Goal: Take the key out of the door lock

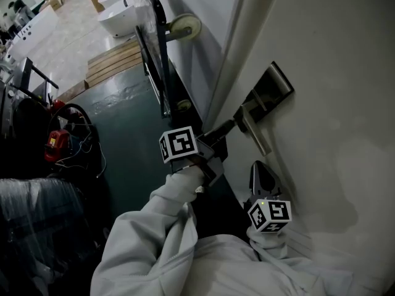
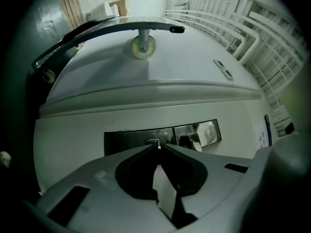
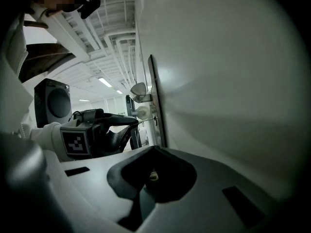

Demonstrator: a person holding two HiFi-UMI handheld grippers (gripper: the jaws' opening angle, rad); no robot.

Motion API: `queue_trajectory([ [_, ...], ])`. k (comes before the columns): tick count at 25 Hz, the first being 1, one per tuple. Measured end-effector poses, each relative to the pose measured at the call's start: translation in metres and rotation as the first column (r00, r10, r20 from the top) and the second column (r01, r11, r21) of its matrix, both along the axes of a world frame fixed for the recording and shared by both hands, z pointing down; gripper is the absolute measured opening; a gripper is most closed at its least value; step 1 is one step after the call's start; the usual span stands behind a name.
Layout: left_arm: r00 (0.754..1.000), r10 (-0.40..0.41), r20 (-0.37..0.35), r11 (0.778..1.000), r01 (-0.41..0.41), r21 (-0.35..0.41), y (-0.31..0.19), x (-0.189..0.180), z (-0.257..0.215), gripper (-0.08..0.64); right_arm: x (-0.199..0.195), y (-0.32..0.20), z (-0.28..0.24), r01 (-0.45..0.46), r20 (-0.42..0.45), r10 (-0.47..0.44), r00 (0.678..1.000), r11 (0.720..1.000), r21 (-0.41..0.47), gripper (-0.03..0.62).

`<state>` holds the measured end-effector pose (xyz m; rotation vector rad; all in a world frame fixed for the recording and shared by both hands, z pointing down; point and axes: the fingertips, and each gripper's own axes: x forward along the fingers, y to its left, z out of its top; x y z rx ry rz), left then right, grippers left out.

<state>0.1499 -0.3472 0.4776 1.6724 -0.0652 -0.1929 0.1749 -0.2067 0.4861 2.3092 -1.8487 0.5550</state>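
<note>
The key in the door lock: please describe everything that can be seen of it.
The key is small, silvery metal. Only a sliver of its head shows, pinched between the closed tongs of the left gripper. It sticks out of the dark, glossy lock plate on the white door, near the lever handle. Its blade is hidden.

White door (image 1: 333, 103), dark green floor (image 1: 123, 134)

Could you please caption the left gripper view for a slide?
Left gripper shut on the key at the door's lock plate.
</note>
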Motion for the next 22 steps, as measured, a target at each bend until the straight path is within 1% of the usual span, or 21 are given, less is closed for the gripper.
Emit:
queue_trajectory([
  [4, 1.000, -0.002, 0.017, 1.000, 0.001, 0.020, 0.002, -0.004, 0.004, 0.026, -0.005, -0.002, -0.001, 0.012, -0.003, -0.012, 1.000, 1.000, 0.011, 0.052],
  [8, 0.999, -0.010, 0.050, 0.997, 0.006, 0.076, 0.000, -0.009, 0.006, 0.026, -0.009, -0.004, -0.003, 0.019, 0.000, -0.019, 1.000, 0.999, 0.026, 0.051],
  [16, 0.996, -0.051, 0.070, 0.987, 0.039, 0.155, -0.002, -0.026, -0.001, 0.026, -0.018, -0.008, -0.005, 0.055, -0.005, -0.054, 0.999, 0.998, 0.039, 0.052],
  [18, 0.994, -0.072, 0.082, 0.982, 0.056, 0.180, -0.003, -0.032, -0.001, 0.026, -0.020, -0.011, -0.005, 0.068, -0.008, -0.068, 0.998, 0.997, 0.042, 0.052],
  [22, 0.984, -0.121, 0.127, 0.965, 0.086, 0.248, -0.005, -0.050, 0.000, 0.026, -0.027, -0.016, -0.006, 0.094, -0.008, -0.093, 0.996, 0.995, 0.045, 0.052],
])
